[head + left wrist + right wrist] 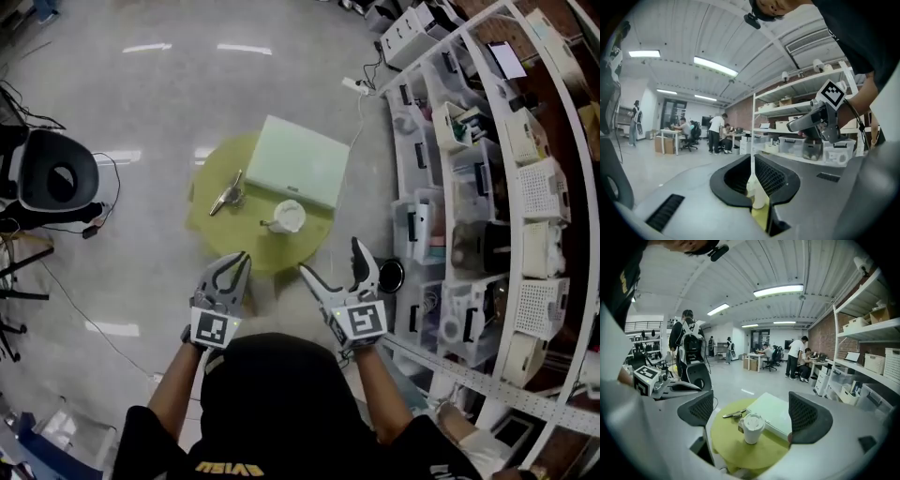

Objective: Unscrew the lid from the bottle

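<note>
1. A round yellow-green table stands on a shiny grey floor.
2. The bottle is white and stands upright on the table, towards the side nearest the person.
3. Its lid is on the bottle, and neither gripper touches it.
4. A pale green box lies flat on the far part of the table, just behind the bottle.
5. A small metal tool lies on the table left of the bottle and beside the box.
6. The left gripper has its jaws together with nothing held. Its own view shows only a thin slit, through which a sliver of the bottle and table is visible.
7. In the head view its tips sit by the near edge of the table, apart from the bottle.
8. The right gripper has its jaws wide apart and empty.
9. In the right gripper view the bottle appears framed between the two pads but well beyond them, not touched.
10. Shelves with bins and boxes run along the person's right.
11. A black seat stands on the floor far to the left.
12. People sit and stand at desks deep in the room.
</note>
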A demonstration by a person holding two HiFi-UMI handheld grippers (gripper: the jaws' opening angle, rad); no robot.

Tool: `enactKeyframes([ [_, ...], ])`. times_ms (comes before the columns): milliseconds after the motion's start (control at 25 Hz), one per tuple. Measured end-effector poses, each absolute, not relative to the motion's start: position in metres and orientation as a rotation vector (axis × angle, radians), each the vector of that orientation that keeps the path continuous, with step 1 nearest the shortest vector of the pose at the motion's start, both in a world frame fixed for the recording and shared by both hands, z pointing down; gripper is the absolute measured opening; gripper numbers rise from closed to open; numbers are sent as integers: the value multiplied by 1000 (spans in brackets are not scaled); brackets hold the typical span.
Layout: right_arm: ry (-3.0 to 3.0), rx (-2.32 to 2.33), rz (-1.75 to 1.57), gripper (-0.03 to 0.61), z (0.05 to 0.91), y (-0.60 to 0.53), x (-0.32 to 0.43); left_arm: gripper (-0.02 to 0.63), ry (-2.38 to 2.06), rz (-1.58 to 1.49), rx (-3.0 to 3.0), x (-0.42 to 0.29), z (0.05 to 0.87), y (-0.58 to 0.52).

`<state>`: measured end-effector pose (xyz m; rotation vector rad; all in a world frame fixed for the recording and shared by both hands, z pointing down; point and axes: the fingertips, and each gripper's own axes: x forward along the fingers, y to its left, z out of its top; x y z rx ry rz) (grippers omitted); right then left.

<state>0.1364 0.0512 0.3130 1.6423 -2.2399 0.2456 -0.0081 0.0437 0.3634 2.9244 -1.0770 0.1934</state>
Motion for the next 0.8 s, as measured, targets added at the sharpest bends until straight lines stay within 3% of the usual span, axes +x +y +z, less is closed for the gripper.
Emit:
enactKeyframes([
  [200,-2224,1563,311,489,359,19,136,76,-1008,252,2885,10,422,17],
  [560,-2167,1463,401,486,445,-33,118,383,-741,475,2887,64,548,-10],
  [800,-2118,1413,417,431,485,-47,122,439,-669,610,2928,94,602,-34],
])
